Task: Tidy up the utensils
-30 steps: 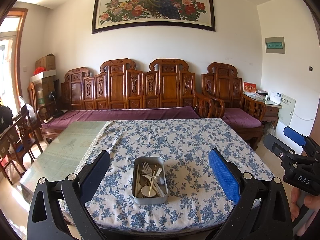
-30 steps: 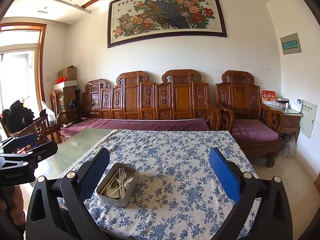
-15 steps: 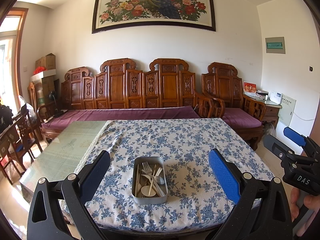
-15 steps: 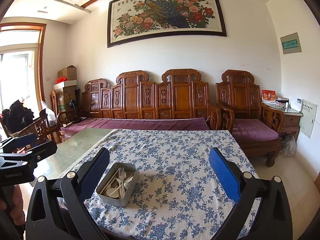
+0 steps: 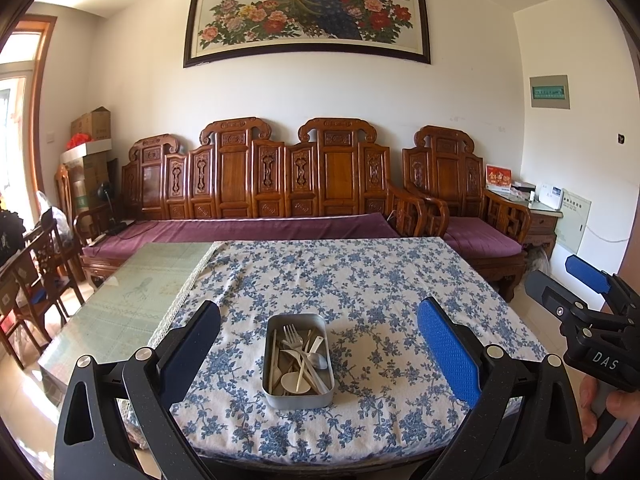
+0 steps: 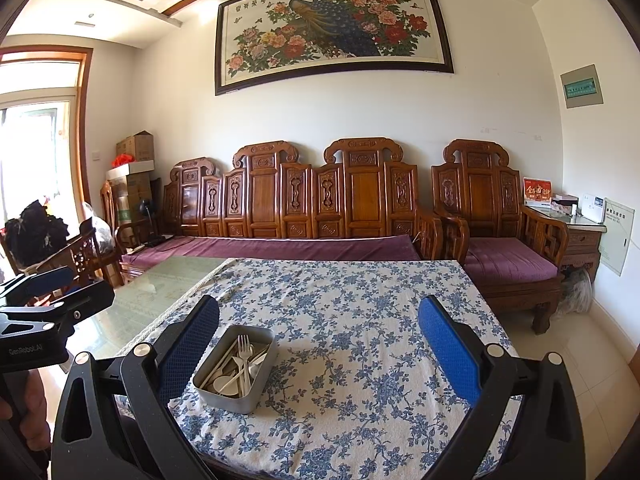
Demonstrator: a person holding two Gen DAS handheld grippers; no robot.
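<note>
Sitting room, carved wooden sofa (image 5: 260, 184) along the back wall; we work at a table (image 5: 360, 280) under a blue-flowered cloth. Near its front edge stands a metal tin (image 5: 298, 360), long side pointing away from us. Inside it lie a metal fork (image 5: 294, 338), a pale spoon (image 5: 296, 382) and several pale sticks or handles, all crossed loosely over one another; we cannot separate them further by eye.

Left gripper (image 5: 318, 356): fingers wide apart, nothing between them, held back from the table with the tin centred in its view. Right gripper (image 6: 318, 356): likewise spread and empty, with the tin off to its left side.

Judgement: every utensil we see sits in the tin, which fits either a heap waiting to be sorted or a finished gathering, so we name no move. Should a piece be lifted, we note that the overlap is the hazard: the fork lies on top and is the freest, and a grip across its handle, clear of the tin's wall, would disturb the others least.
</note>
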